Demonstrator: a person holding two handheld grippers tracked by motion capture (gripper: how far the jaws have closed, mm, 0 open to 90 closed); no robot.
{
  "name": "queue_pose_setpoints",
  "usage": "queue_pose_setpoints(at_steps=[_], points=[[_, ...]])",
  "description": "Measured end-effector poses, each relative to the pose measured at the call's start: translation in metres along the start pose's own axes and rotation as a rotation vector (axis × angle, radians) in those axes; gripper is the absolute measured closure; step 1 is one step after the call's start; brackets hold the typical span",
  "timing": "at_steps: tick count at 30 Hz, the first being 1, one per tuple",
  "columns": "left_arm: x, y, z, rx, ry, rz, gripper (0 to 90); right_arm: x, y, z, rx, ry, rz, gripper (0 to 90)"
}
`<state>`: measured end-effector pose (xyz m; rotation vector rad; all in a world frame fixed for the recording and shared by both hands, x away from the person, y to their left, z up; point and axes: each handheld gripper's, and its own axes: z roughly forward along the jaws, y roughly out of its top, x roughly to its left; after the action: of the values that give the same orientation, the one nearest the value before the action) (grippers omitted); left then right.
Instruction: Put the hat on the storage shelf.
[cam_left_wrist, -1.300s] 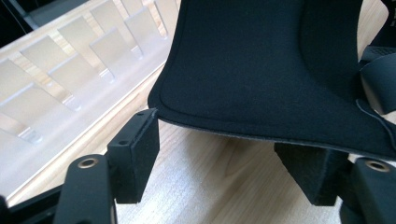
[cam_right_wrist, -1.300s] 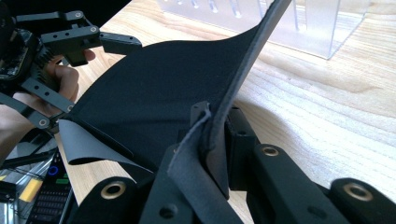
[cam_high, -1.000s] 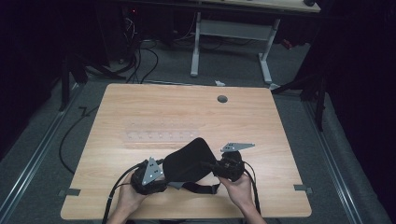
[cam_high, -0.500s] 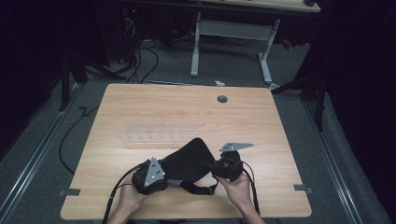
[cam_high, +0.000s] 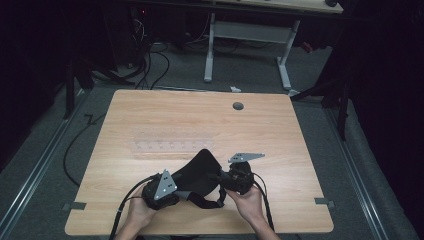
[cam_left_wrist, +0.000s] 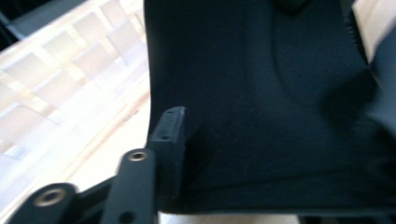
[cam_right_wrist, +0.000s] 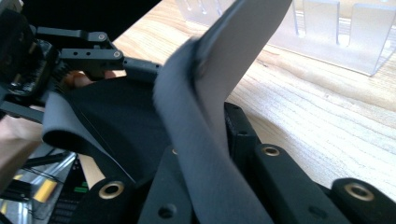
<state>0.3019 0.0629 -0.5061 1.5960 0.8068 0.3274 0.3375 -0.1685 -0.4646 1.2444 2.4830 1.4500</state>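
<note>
I hold the black cloth at the worktop's six o'clock edge, left tongs and right tongs both clenched on it. I judge a fold is underway; next needs coordinated lifting.

We kept both hands low at the table's near edge. Our left hand gripped the left gripper, its jaws pointing right and closed on the black fabric. Our right hand held the right gripper, jaws pointing left, also pinched on the fabric. The two grippers faced each other, close together, forearms entering from below.
</note>
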Motion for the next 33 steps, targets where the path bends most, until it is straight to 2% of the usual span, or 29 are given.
queue_pose_setpoints(at_steps=[1, 7, 10, 11, 12, 13, 17, 19, 25, 26, 29, 32, 33], points=[[-0.001, 0.0, -0.001, 0.006, -0.01, -0.004, 60.4, 0.0, 0.0, 0.0, 0.0, 0.0, 0.0, 82.7], [-0.002, 0.005, -0.008, 0.031, -0.054, -0.01, 74.7, 0.002, -0.001, -0.003, -0.019, 0.021, -0.006, 78.8], [-0.005, 0.005, -0.01, 0.053, -0.103, -0.018, 78.3, 0.001, 0.0, -0.004, -0.029, 0.025, -0.003, 77.1], [-0.006, 0.005, -0.01, 0.054, -0.118, -0.029, 82.7, 0.0, 0.0, -0.006, -0.042, 0.018, 0.002, 74.5], [-0.007, 0.005, -0.011, 0.06, -0.134, -0.025, 82.7, 0.0, 0.0, -0.006, -0.042, 0.018, 0.002, 74.5], [-0.008, 0.005, -0.012, 0.062, -0.146, -0.02, 85.7, 0.001, 0.001, -0.007, -0.049, -0.003, -0.011, 71.8], [-0.013, 0.007, -0.015, 0.075, -0.191, -0.028, 86.4, 0.0, 0.001, -0.009, -0.055, -0.015, -0.022, 67.4], [-0.014, 0.008, -0.018, 0.081, -0.205, -0.033, 86.5, 0.0, 0.001, -0.013, -0.074, -0.019, -0.031, 61.6], [-0.008, 0.011, -0.025, 0.066, -0.195, -0.066, 86.6, -0.005, -0.002, -0.029, -0.154, 0.025, -0.021, 51.8], [-0.005, 0.013, -0.026, 0.064, -0.194, -0.081, 86.5, -0.009, -0.004, -0.035, -0.163, -0.001, -0.019, 51.3], [0.0, 0.016, -0.029, 0.036, -0.182, -0.12, 86.6, -0.015, -0.009, -0.039, -0.162, -0.029, -0.012, 50.5], [-0.001, 0.016, -0.031, 0.034, -0.176, -0.117, 86.5, -0.023, -0.015, -0.039, -0.139, -0.075, -0.004, 49.4], [0.0, 0.016, -0.031, 0.036, -0.177, -0.118, 86.5, -0.028, -0.02, -0.038, -0.125, -0.118, -0.01, 48.8]])
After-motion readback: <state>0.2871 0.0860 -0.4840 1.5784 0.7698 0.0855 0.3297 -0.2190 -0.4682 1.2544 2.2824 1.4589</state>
